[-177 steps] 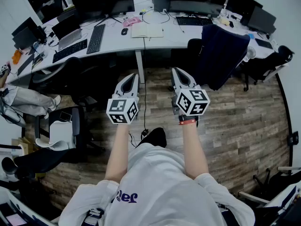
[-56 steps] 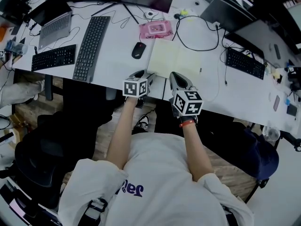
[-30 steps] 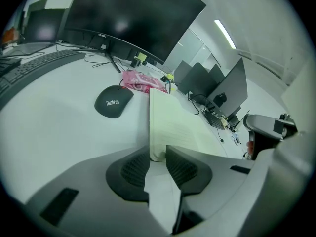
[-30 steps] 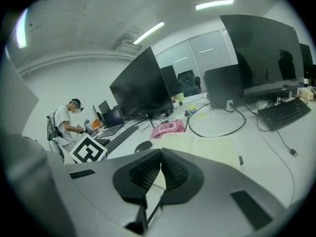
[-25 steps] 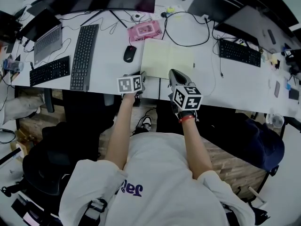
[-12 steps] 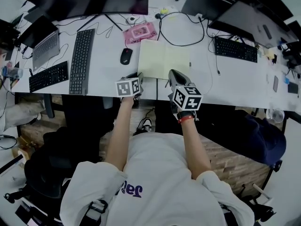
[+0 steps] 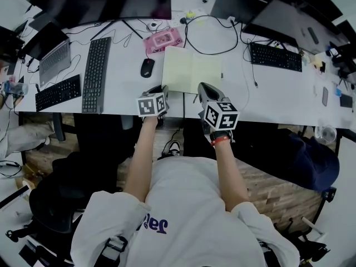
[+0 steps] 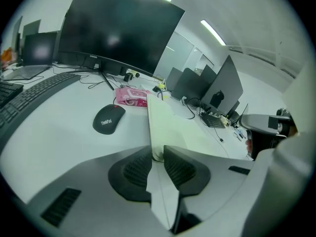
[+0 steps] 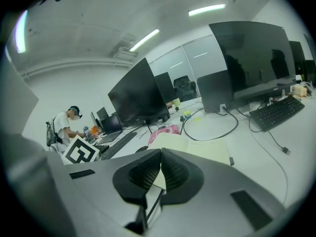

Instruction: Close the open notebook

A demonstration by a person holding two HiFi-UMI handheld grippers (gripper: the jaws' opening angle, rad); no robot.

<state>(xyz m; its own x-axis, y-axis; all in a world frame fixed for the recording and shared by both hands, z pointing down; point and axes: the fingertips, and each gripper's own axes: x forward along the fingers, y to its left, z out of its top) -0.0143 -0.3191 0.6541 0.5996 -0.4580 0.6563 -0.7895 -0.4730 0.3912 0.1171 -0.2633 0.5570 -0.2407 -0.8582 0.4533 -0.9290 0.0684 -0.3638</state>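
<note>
An open notebook (image 7: 192, 71) with pale yellow pages lies flat on the white desk (image 7: 122, 88), close to its front edge. My left gripper (image 7: 162, 89) is at the notebook's near left corner. In the left gripper view that corner (image 8: 157, 149) fills the narrow gap between the closing jaws. My right gripper (image 7: 202, 87) hovers at the notebook's near edge, right of the spine. In the right gripper view it (image 9: 160, 155) is shut with nothing between the pads, and the notebook (image 9: 207, 149) lies just beyond.
A black mouse (image 7: 147, 67) and a pink object (image 7: 163, 39) sit left of and behind the notebook. A black cable loop (image 7: 211, 29) lies behind it. Keyboards (image 7: 95, 65) (image 7: 275, 57) flank it, with monitors at the back. A seated person (image 9: 64, 125) is far left.
The person has come from the open floor up to the desk. Over the last second the left gripper has settled at the notebook's near left corner; the right gripper has barely moved.
</note>
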